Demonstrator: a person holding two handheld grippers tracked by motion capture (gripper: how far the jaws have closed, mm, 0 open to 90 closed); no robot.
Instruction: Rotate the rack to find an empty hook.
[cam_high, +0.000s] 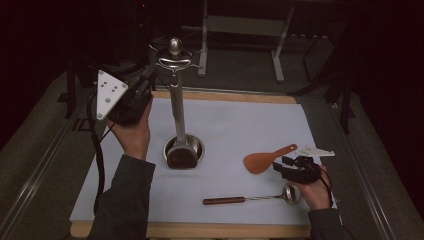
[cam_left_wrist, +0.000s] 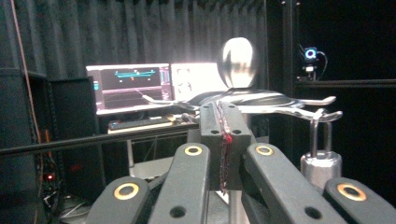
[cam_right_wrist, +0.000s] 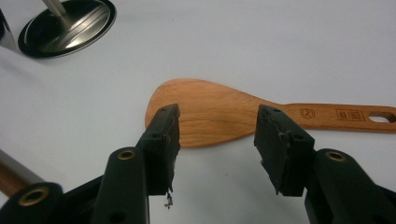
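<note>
A metal utensil stand (cam_high: 177, 110) rises from a round base (cam_high: 184, 149) on the white mat; its knob (cam_left_wrist: 238, 60) and hooks show close up in the left gripper view. A utensil hangs by its loop (cam_left_wrist: 320, 133) from one hook, its dark blade (cam_high: 180, 158) down at the base. My left gripper (cam_high: 149, 75) (cam_left_wrist: 223, 135) is held high beside the stand's top, pads pressed together on nothing. A wooden spatula (cam_high: 265, 160) (cam_right_wrist: 210, 112) lies flat at the right. My right gripper (cam_high: 281, 164) (cam_right_wrist: 217, 140) stands open just above its blade, one jaw to each side.
A ladle (cam_high: 245, 200) with a wooden handle (cam_right_wrist: 14, 175) lies near the mat's front edge, by the right hand. The stand's base (cam_right_wrist: 65, 25) is at the upper left in the right gripper view. Lit monitors (cam_left_wrist: 133, 86) and a metal frame (cam_high: 240, 25) stand beyond the table.
</note>
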